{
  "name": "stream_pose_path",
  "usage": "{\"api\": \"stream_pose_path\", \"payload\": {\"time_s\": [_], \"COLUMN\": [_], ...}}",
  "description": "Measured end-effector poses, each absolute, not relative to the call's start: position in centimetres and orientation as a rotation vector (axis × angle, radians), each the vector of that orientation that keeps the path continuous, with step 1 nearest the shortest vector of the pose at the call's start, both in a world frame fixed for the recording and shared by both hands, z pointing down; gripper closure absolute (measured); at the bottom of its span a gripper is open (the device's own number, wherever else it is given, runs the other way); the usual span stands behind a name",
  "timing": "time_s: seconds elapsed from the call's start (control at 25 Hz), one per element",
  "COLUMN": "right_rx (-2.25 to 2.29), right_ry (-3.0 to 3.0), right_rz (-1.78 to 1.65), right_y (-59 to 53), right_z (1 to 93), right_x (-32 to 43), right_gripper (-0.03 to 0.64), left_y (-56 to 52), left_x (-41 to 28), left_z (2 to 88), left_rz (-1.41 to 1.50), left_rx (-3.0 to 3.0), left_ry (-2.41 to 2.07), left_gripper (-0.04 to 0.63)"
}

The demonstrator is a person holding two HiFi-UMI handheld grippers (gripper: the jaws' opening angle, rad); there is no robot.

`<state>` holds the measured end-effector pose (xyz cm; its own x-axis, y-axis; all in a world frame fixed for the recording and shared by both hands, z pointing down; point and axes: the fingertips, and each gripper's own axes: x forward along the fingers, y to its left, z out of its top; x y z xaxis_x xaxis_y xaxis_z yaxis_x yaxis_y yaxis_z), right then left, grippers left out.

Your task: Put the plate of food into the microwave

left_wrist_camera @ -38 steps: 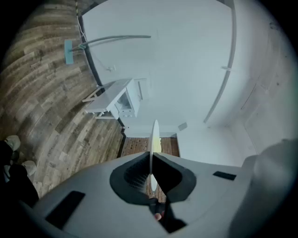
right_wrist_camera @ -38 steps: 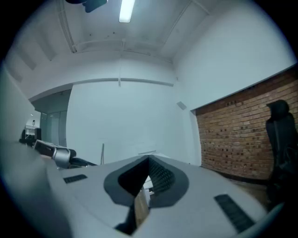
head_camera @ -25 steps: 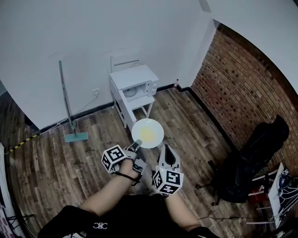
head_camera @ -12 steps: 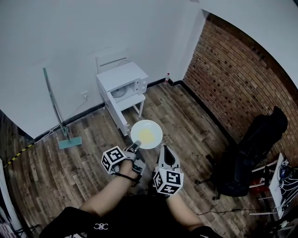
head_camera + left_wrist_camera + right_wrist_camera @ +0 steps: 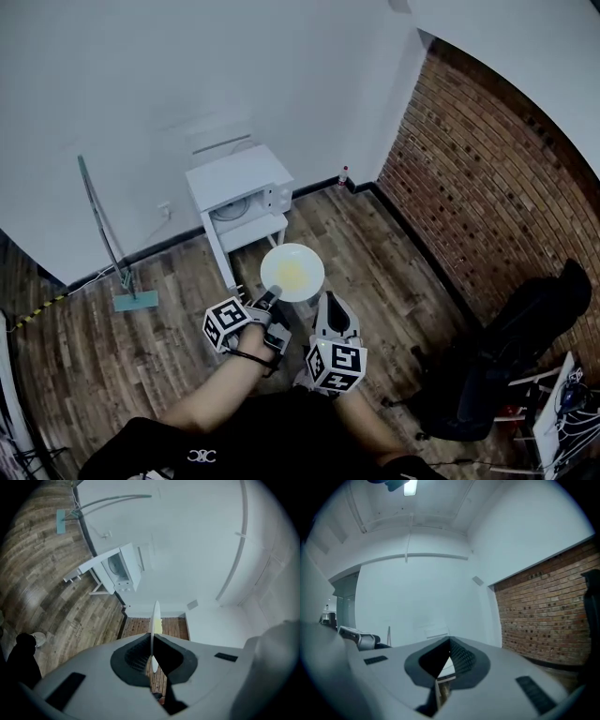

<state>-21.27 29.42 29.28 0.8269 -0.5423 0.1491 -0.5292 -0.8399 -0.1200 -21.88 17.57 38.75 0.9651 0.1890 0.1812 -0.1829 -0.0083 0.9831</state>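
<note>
A white plate (image 5: pixel 292 272) with yellow food on it hangs level over the wood floor. My left gripper (image 5: pixel 269 298) is shut on its near rim. In the left gripper view the plate (image 5: pixel 155 616) shows edge-on between the pads of that gripper (image 5: pixel 152 641). My right gripper (image 5: pixel 330 302) rides just right of the plate with its jaws together and nothing between them; in its own view the right gripper (image 5: pixel 450 641) faces the white wall. Ahead, the white microwave (image 5: pixel 239 190) stands on a small white table (image 5: pixel 255 229) with its cavity showing; the microwave (image 5: pixel 123 566) is also in the left gripper view.
A long-handled mop (image 5: pixel 101 234) leans on the white wall left of the microwave. A small bottle (image 5: pixel 344 174) stands in the corner by the brick wall (image 5: pixel 487 178). A dark chair with bags (image 5: pixel 506 366) is at the right.
The person has walked closer to the microwave with the plate held out. The microwave and mop have slid left in the head view; both grippers keep their pose.
</note>
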Motion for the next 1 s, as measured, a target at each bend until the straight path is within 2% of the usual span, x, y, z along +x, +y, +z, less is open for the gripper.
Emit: {"api": "stream_pose_path", "payload": {"time_s": [0.32, 1.0], "right_rx": [-2.910, -2.810], "right_ry": [0.995, 1.196], "right_rz": [-0.319, -0.364], "right_y": [32.3, 28.3], "right_z": [29.7, 32.4], "right_x": [-12.6, -3.7], "right_gripper": [0.604, 0.604], "left_y": [20.6, 14.4], "left_x": [-13.5, -5.9], "left_z": [39.4, 43.7], "left_rz": [0.245, 0.116], "left_rx": [1.542, 1.537], "left_ry": [-0.059, -0.259], "left_gripper": [0.586, 0.586]}}
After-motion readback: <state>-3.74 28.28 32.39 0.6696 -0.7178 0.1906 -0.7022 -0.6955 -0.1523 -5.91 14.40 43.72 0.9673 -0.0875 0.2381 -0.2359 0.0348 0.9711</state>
